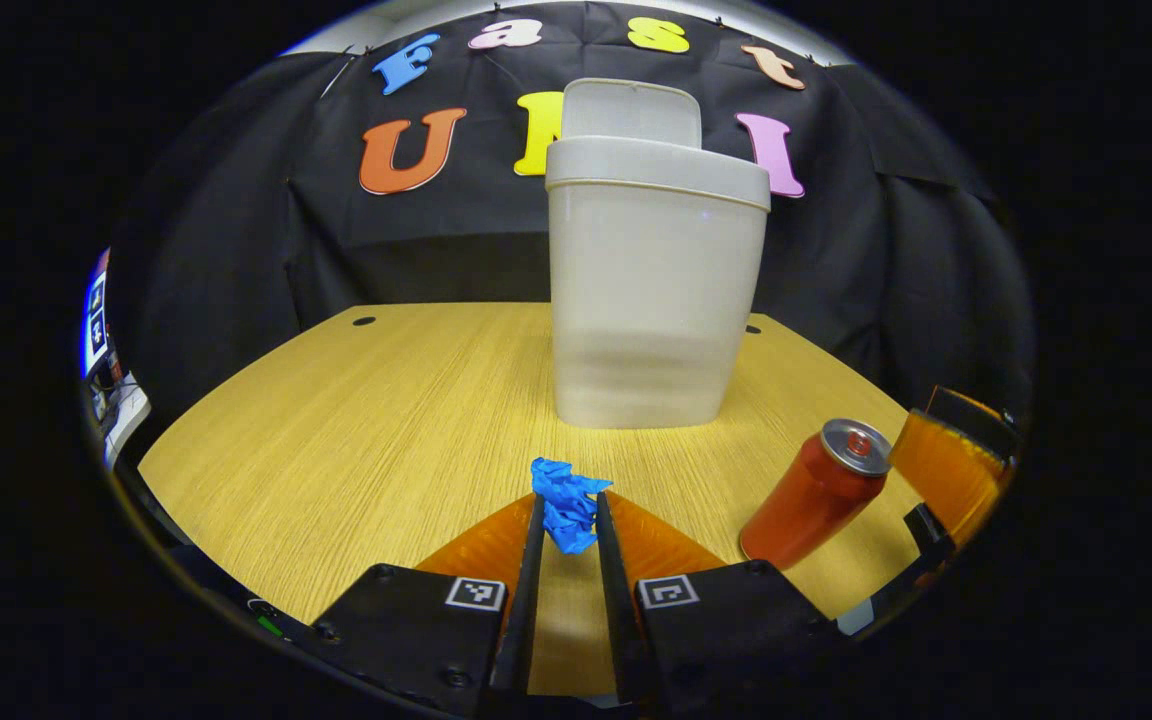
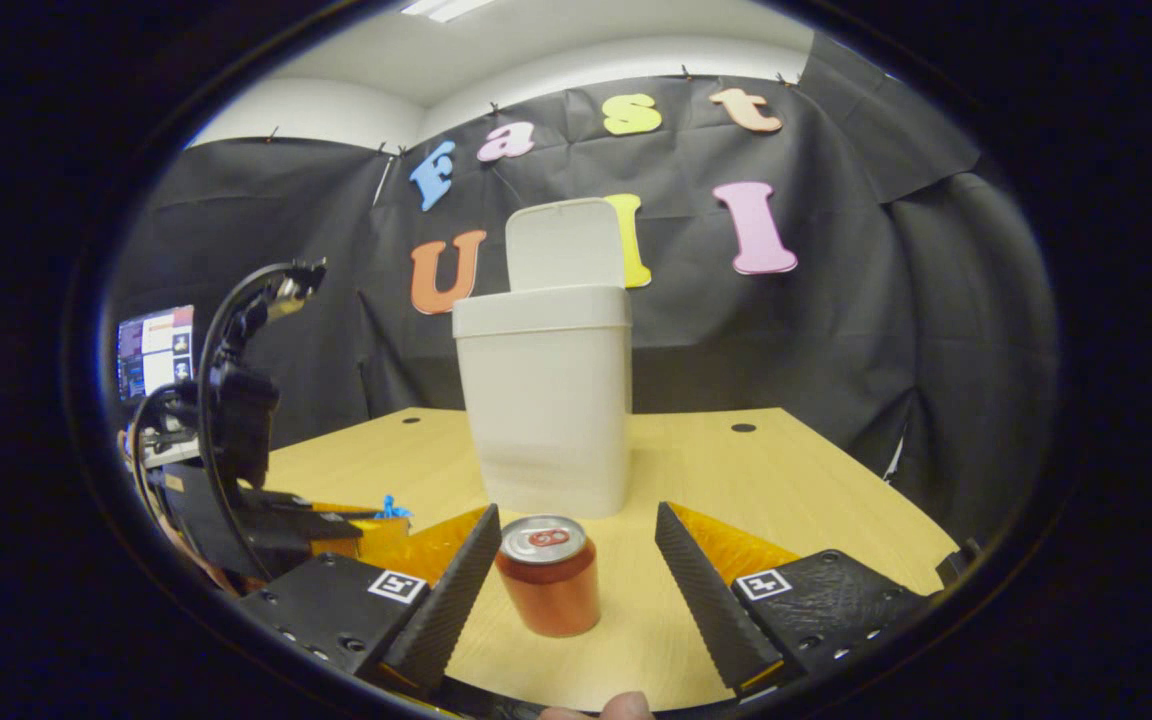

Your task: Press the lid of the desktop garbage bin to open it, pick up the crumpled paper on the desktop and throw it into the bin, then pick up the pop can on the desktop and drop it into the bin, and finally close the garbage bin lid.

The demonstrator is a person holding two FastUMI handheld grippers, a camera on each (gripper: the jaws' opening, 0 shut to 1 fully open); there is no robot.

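Crumpled paper point(image 1: 568, 512), blue, is seen clamped between the two fingers of the left gripper point(image 1: 569, 520), low over the desk point(image 1: 356, 430) and in front of the garbage bin point(image 1: 654, 290); whether it is lifted clear of the desk cannot be told. The bin lid point(image 1: 631, 112) is observed standing upright behind the rim, so the opening step is judged done. The bin stands toward the back middle of the desk, well apart from the held paper. The pop can point(image 2: 548, 588) is noted upright on the desk, between the spread fingers of the right gripper point(image 2: 576, 585), with a gap on either side; that gripper is open and no contact is made. In the left gripper view the can is seen to the right of the paper, with the right gripper just beyond it. Remaining, as judged: paper to be carried over the rim and released, can to be grasped and dropped in, lid to be closed.
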